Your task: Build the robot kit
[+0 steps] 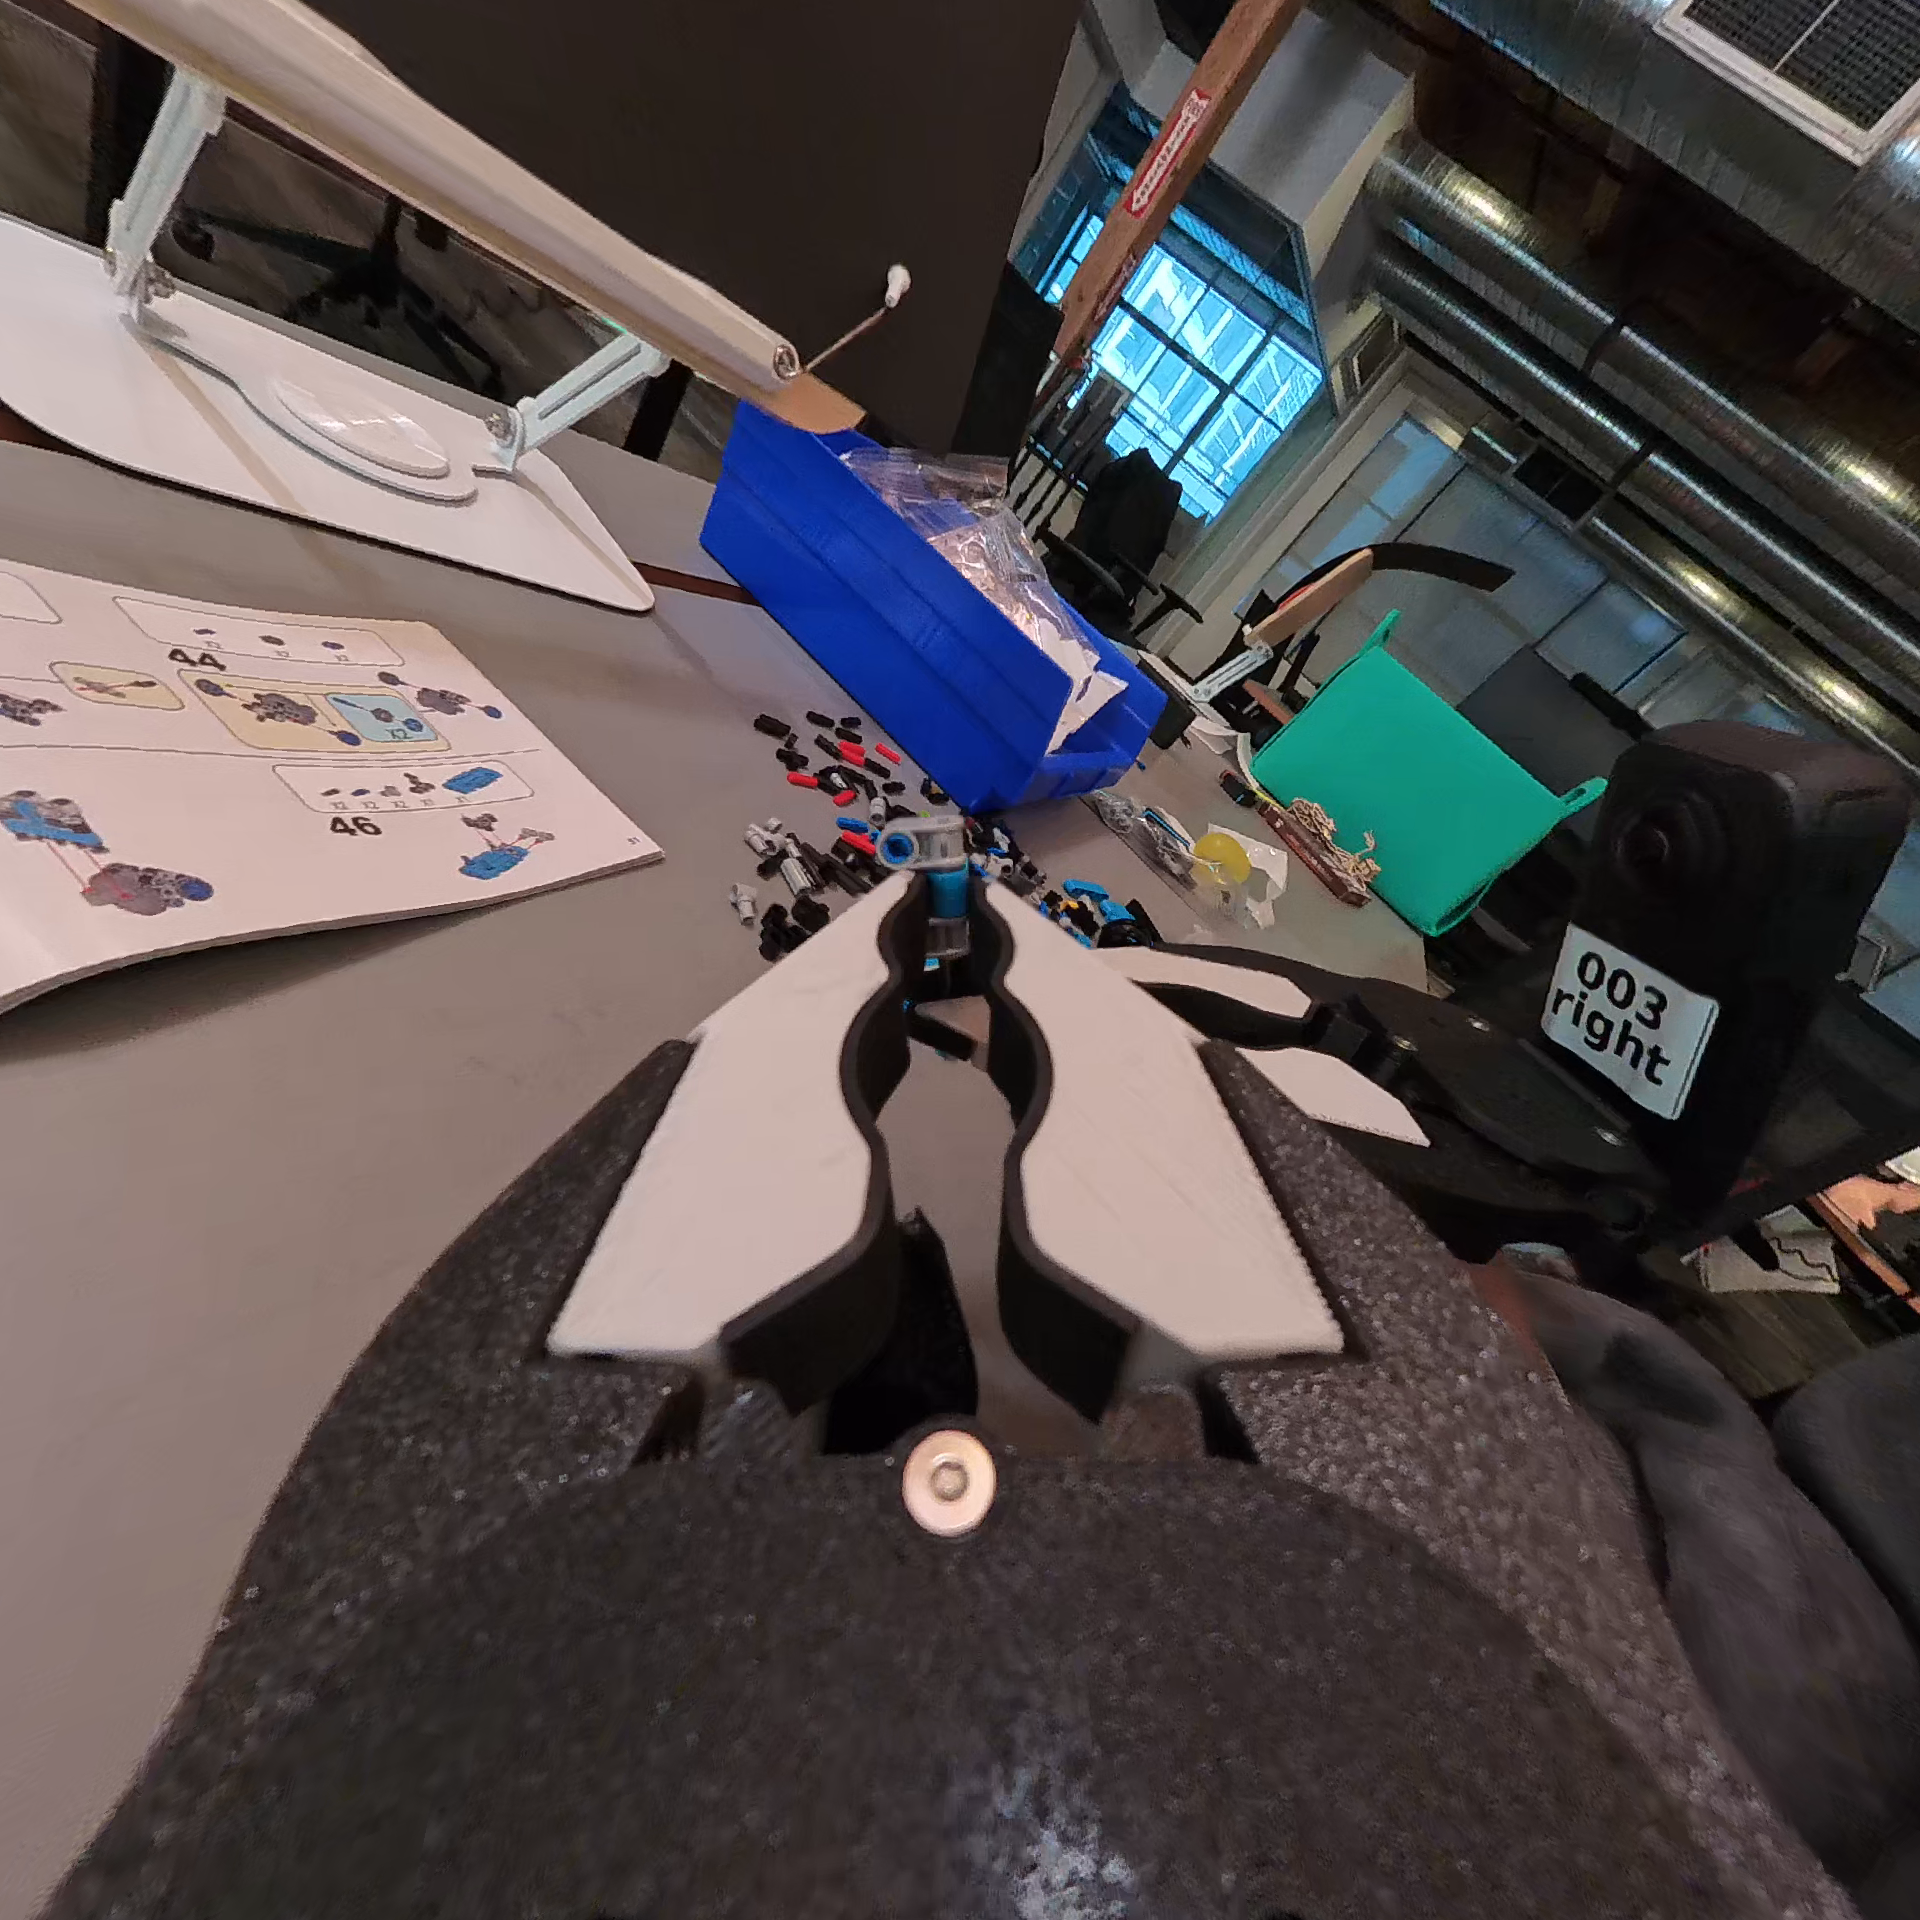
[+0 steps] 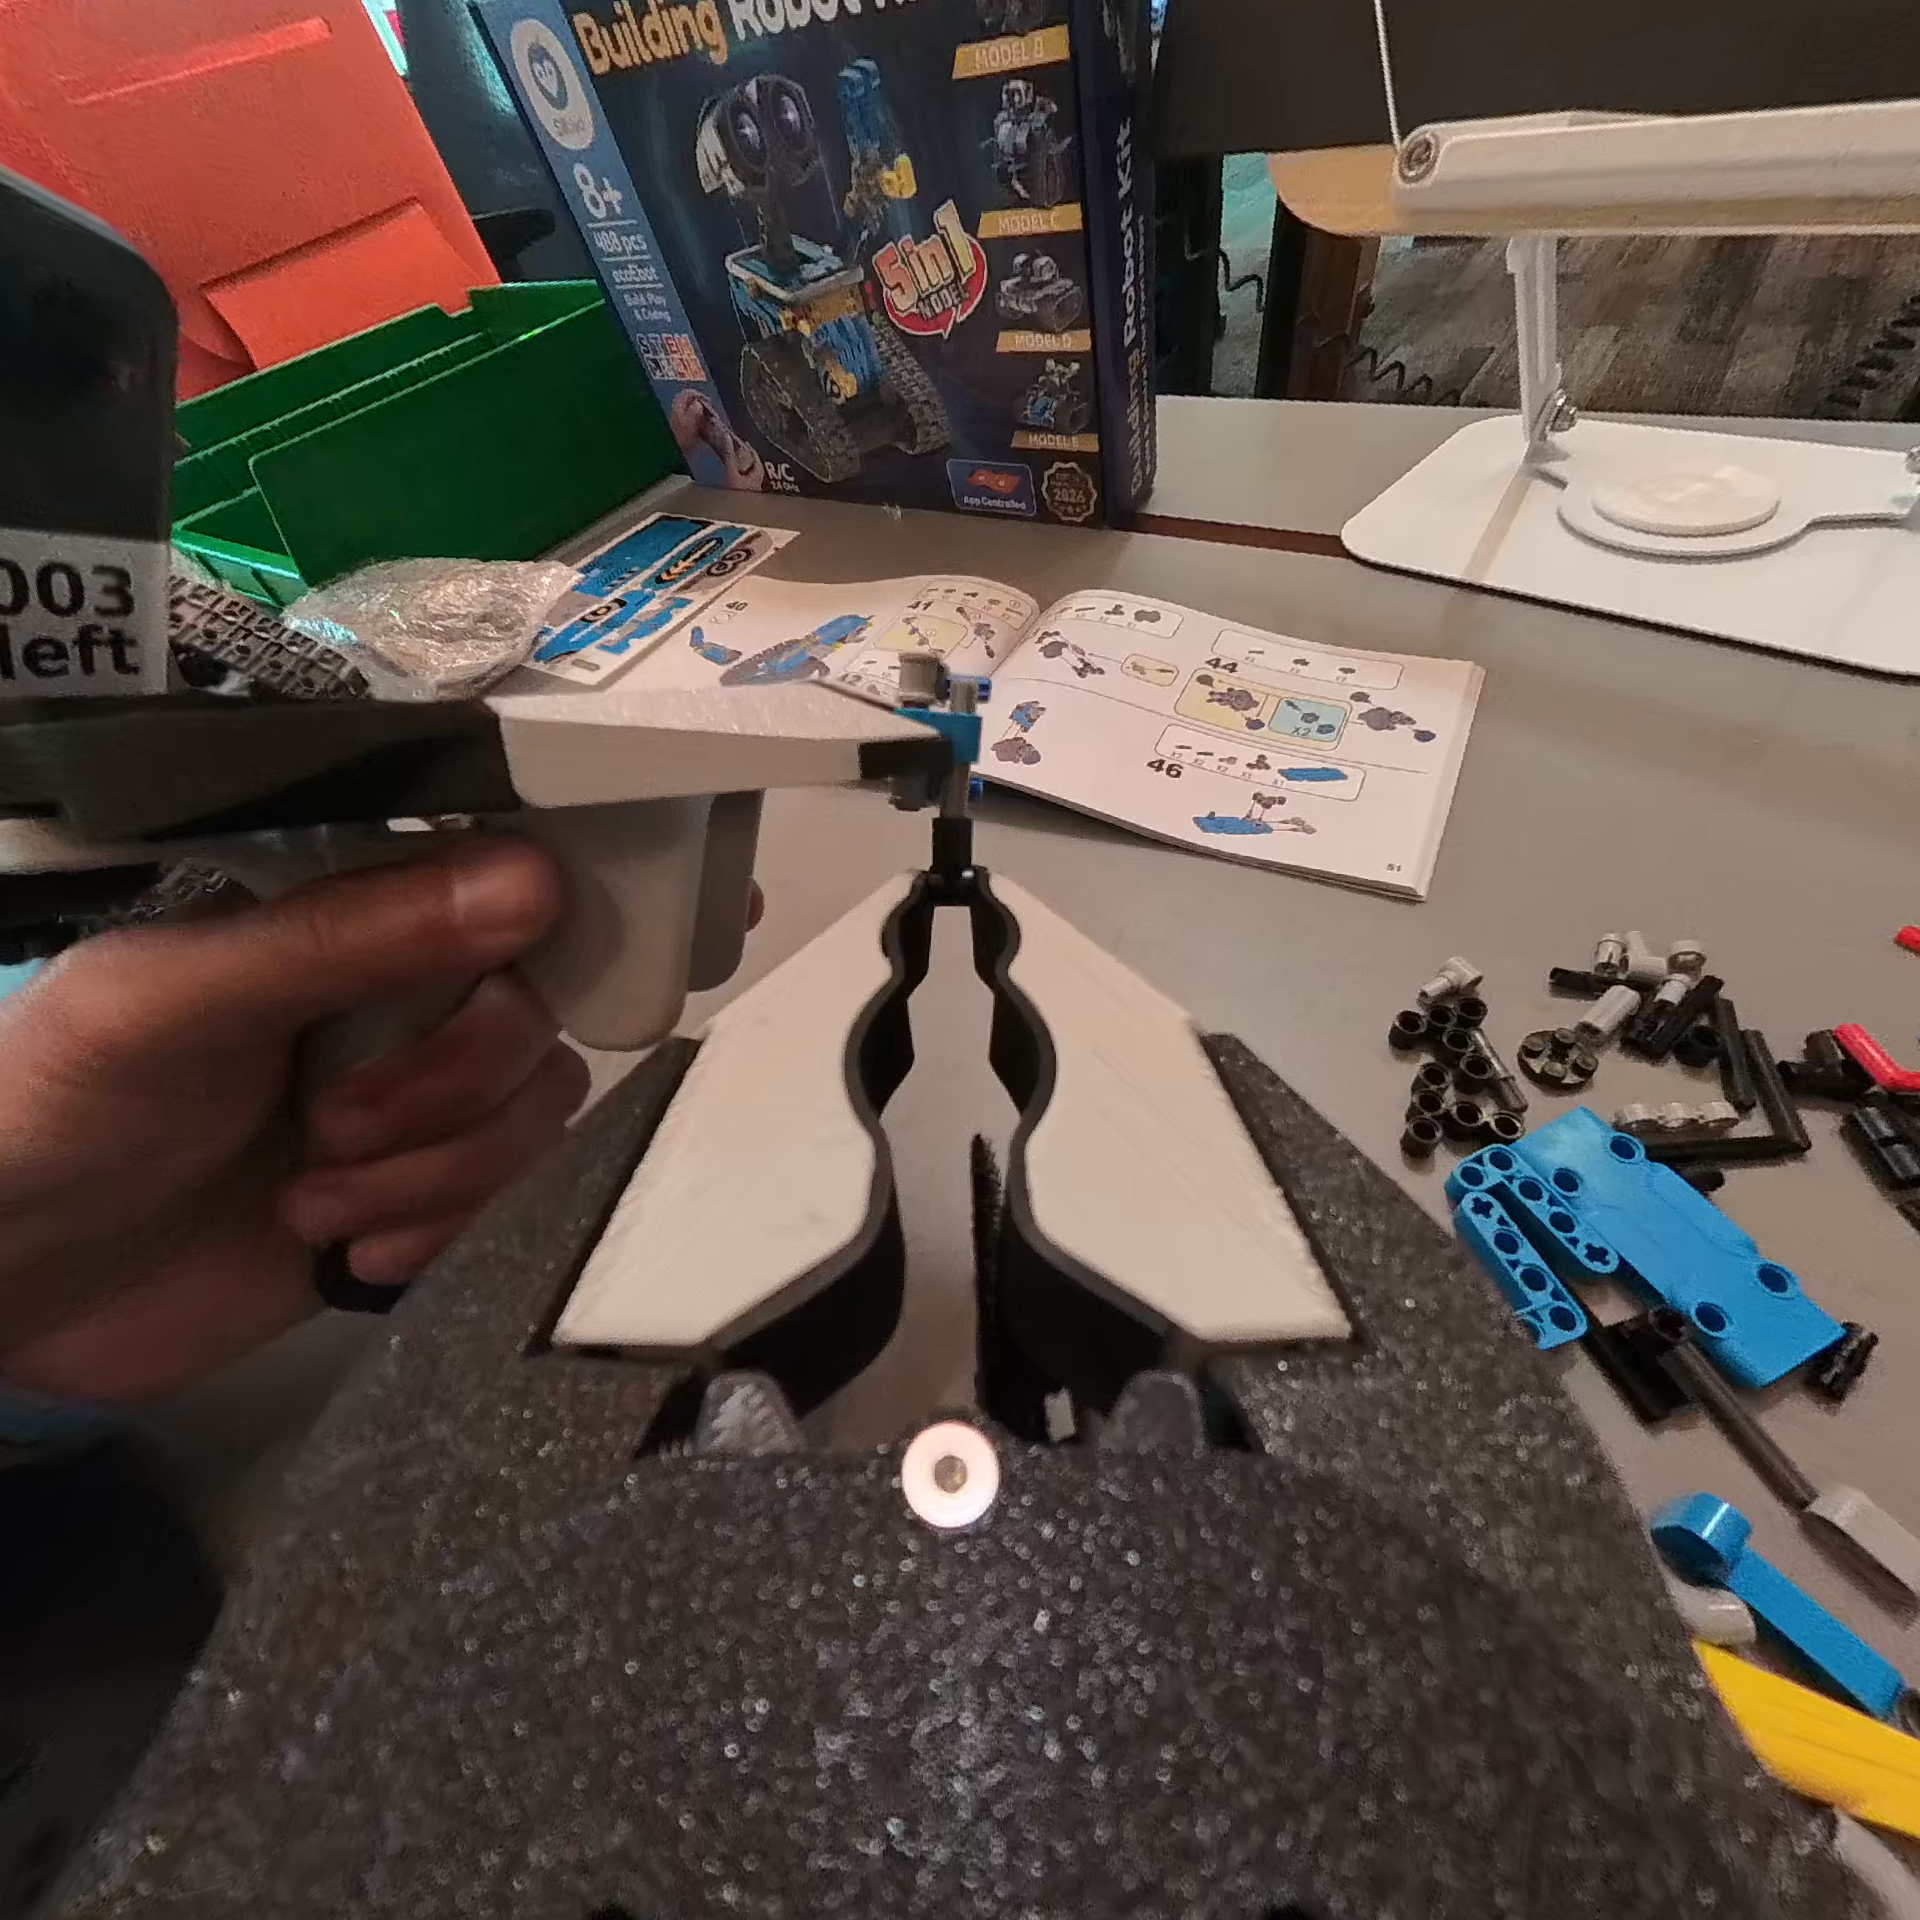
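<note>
I see bare grey tabletop point(image 1: 312, 1143) by my left tongs point(image 1: 948, 914). Only the right view shows the printed toy box point(image 2: 852, 249). An open booklet point(image 2: 1226, 717) lies beyond. Left tongs pinch a small blue-grey assembly point(image 1: 925, 852); right tongs point(image 2: 951, 888) grip a black pin point(image 2: 951, 847) just beneath it.

Both grippers point(image 1: 940, 914) point(image 2: 951, 888) are showing pale grey fingers point(image 1: 748, 1122) edged black; speckled black bodies; one silver screw point(image 1: 948, 1477) each.

Instruction booklet point(image 2: 1195, 717) on table point(image 2: 1558, 831), loose parts point(image 2: 1621, 1049) right, box point(image 2: 862, 249) behind
</note>
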